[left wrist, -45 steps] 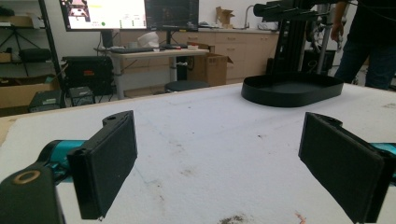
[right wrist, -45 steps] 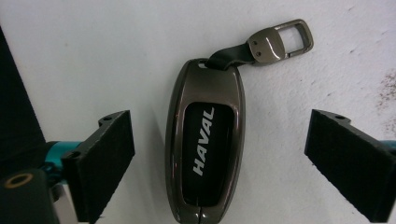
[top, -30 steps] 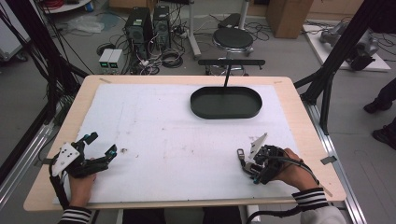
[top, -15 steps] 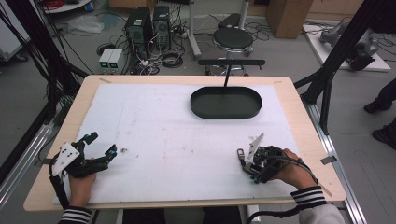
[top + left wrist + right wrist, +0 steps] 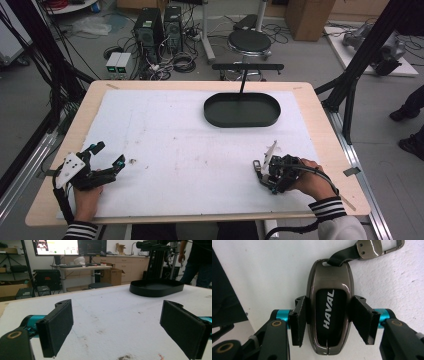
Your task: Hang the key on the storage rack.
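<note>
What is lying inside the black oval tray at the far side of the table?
The black oval tray looks bare inside from above: only its dark floor. In the left gripper view its near wall hides the floor.

Glossy gunmetal car key fob (image 5: 329,307), oval, with black centre panel lettered HAVAL in white. Lies flat on the white counter (image 5: 262,270), centre of the right gripper view, long axis vertical, clamped at both sides by the right tool (image 5: 329,320). Dark strap and metal clasp (image 5: 372,247) at upper right.
</note>
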Available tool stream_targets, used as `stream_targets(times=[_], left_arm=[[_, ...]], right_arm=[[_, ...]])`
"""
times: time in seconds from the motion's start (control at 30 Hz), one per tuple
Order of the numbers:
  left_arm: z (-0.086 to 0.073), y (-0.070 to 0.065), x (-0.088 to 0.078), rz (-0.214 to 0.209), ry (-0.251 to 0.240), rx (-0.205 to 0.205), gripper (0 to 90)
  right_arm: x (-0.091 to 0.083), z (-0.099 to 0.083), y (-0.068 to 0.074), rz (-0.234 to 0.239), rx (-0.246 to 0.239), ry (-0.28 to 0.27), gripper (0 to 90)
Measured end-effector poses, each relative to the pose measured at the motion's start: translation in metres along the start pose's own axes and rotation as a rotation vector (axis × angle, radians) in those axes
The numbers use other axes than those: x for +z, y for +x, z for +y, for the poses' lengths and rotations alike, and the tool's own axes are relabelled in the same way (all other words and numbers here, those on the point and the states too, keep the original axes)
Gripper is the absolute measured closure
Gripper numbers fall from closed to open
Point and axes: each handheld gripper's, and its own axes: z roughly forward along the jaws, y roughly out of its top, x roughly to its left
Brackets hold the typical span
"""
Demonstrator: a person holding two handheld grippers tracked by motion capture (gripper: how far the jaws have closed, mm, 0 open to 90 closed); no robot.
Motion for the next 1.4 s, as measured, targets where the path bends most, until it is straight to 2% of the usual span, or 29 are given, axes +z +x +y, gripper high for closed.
stream_targets(times=[0.17,0.23,0.37,0.53,0.57,0.63,0.7,0.73,0.77,0.83,0.87,0.9,0.93,0.97,1.0,1.03,1.1,1.13,1.23,1.4], left_arm=[[0.0,0.0,0.0,0.0,0.0,0.0,11.9],[0.0,0.0,0.0,0.0,0.0,0.0,11.9],[0.0,0.0,0.0,0.0,0.001,0.001,11.9],[0.0,0.0,0.0,0.001,0.001,0.001,11.9],[0.0,0.0,0.0,0.001,0.001,0.002,11.9],[0.0,0.0,0.0,0.001,0.001,0.001,11.9],[0.0,0.0,0.0,0.001,0.001,0.002,11.9],[0.0,0.0,0.0,0.001,0.0,0.002,11.9],[0.0,0.0,0.0,0.001,0.001,0.002,11.9],[0.0,0.0,0.0,0.001,0.001,0.002,11.9],[0.0,0.0,0.0,0.001,0.002,0.002,11.9],[0.0,0.0,0.0,0.001,0.001,0.002,11.9],[0.0,0.0,0.0,0.001,0.001,0.002,11.9],[0.0,0.0,0.0,0.001,0.001,0.003,11.9],[0.0,0.0,0.0,0.001,0.001,0.003,11.9],[0.0,0.0,0.0,0.001,0.0,0.002,11.9],[0.0,-0.001,0.0,0.001,0.0,0.003,11.9],[0.0,-0.001,0.0,0.001,0.0,0.003,11.9],[0.0,-0.001,0.0,0.001,-0.002,0.005,11.9],[0.0,0.0,0.0,0.001,-0.001,0.001,11.9]], right_arm=[[-0.001,-0.003,-0.001,-0.002,0.009,-0.039,48.3],[-0.004,-0.004,-0.002,-0.008,0.015,-0.071,48.3],[-0.013,-0.006,-0.006,-0.043,0.038,-0.132,48.3],[-0.025,-0.01,-0.011,-0.06,0.081,-0.245,48.3],[-0.029,-0.011,-0.012,-0.076,0.089,-0.28,48.3],[-0.03,-0.011,-0.012,-0.076,0.096,-0.285,48.3],[-0.033,-0.011,-0.013,-0.106,0.102,-0.308,48.3],[-0.035,-0.012,-0.014,-0.097,0.108,-0.318,48.3],[-0.037,-0.012,-0.015,-0.121,0.117,-0.339,48.3],[-0.038,-0.013,-0.016,-0.116,0.121,-0.349,48.2],[-0.04,-0.014,-0.017,-0.133,0.133,-0.37,48.3],[-0.043,-0.015,-0.02,-0.124,0.162,-0.399,48.2],[-0.043,-0.015,-0.02,-0.124,0.162,-0.399,48.2],[-0.046,-0.017,-0.022,-0.128,0.212,-0.442,48.2],[-0.046,-0.017,-0.022,-0.128,0.212,-0.442,48.2],[-0.048,-0.017,-0.024,-0.122,0.231,-0.464,48.2],[-0.055,-0.019,-0.03,-0.141,0.269,-0.521,48.2],[-0.055,-0.019,-0.03,-0.141,0.269,-0.521,48.2],[-0.064,-0.019,-0.037,-0.154,0.312,-0.58,48.2],[-0.072,-0.016,-0.044,-0.193,0.341,-0.605,48.2]])
